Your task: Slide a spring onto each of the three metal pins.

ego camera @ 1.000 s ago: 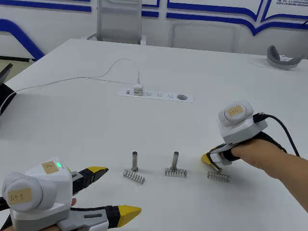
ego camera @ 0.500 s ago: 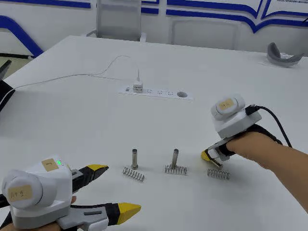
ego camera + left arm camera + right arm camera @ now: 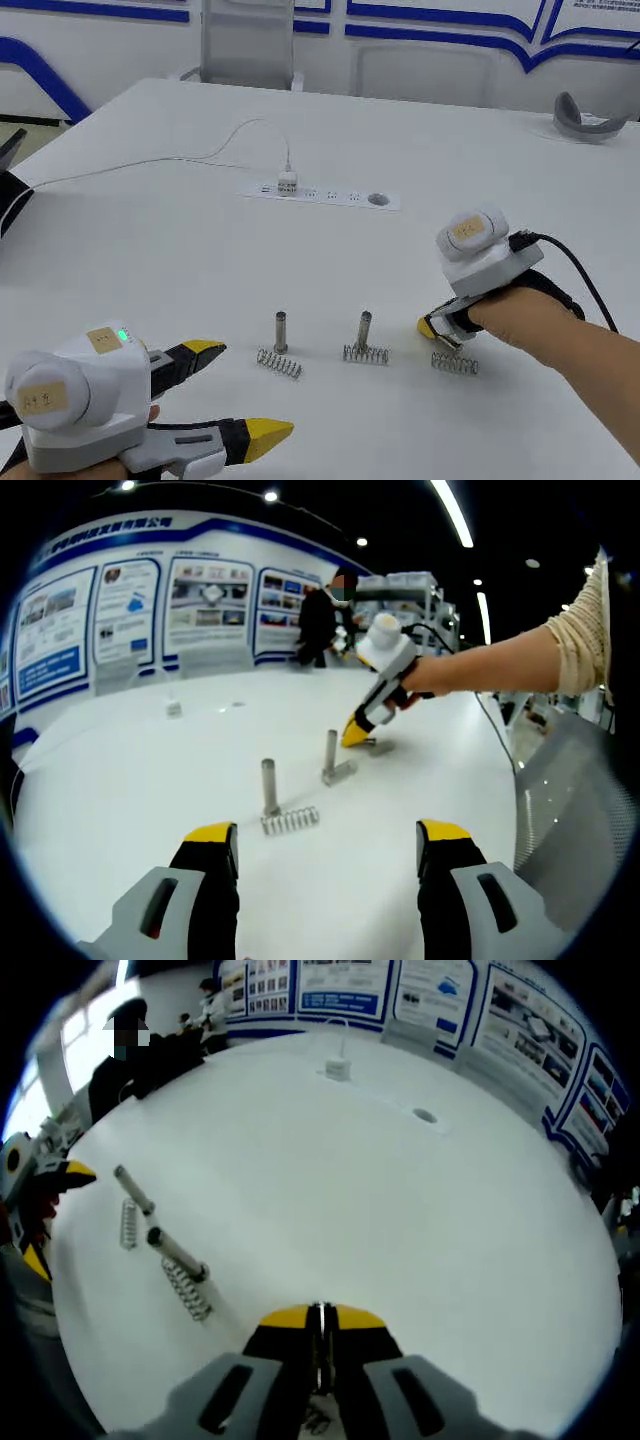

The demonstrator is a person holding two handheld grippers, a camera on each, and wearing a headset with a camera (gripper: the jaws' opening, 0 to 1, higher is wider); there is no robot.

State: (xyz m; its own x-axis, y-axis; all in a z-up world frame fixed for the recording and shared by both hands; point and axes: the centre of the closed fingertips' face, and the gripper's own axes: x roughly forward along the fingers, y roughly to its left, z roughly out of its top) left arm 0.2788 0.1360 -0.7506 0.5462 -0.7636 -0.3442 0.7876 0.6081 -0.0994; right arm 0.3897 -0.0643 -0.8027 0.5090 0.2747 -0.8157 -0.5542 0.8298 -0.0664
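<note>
1. Two pins stand upright on the table point(image 3: 150, 240), ahead of the left gripper point(image 3: 240, 392) and a little to its right. The first pin point(image 3: 281, 332) is the nearer. The second pin point(image 3: 365, 330) is beyond it, between the first pin and the right gripper point(image 3: 430, 328).
2. Left gripper: released, its yellow-tipped jaws spread wide with nothing between them. In the left gripper view point(image 3: 325, 835) both pins show through the gap between the jaws.
3. One spring lies flat at the foot of each pin. The first spring point(image 3: 278, 363) is at the base of the first pin, on the side toward the left gripper, and the second spring point(image 3: 365, 354) is against the base of the second pin. Neither is threaded onto its pin.
4. Right gripper: clenched, jaws pressed together in its own view point(image 3: 320, 1318), tip down near the table, held by a hand point(image 3: 510, 315). A short metal piece point(image 3: 447, 342) shows just under the tip. Whether the jaws pinch it I cannot tell.
5. Third spring point(image 3: 454, 364) lies flat on the table just under and beside the right gripper's tip.
6. From the right gripper, both pins lie ahead and to its left, apart from it.
7. Far ahead of both grippers a power strip point(image 3: 325, 195) lies on the table.
</note>
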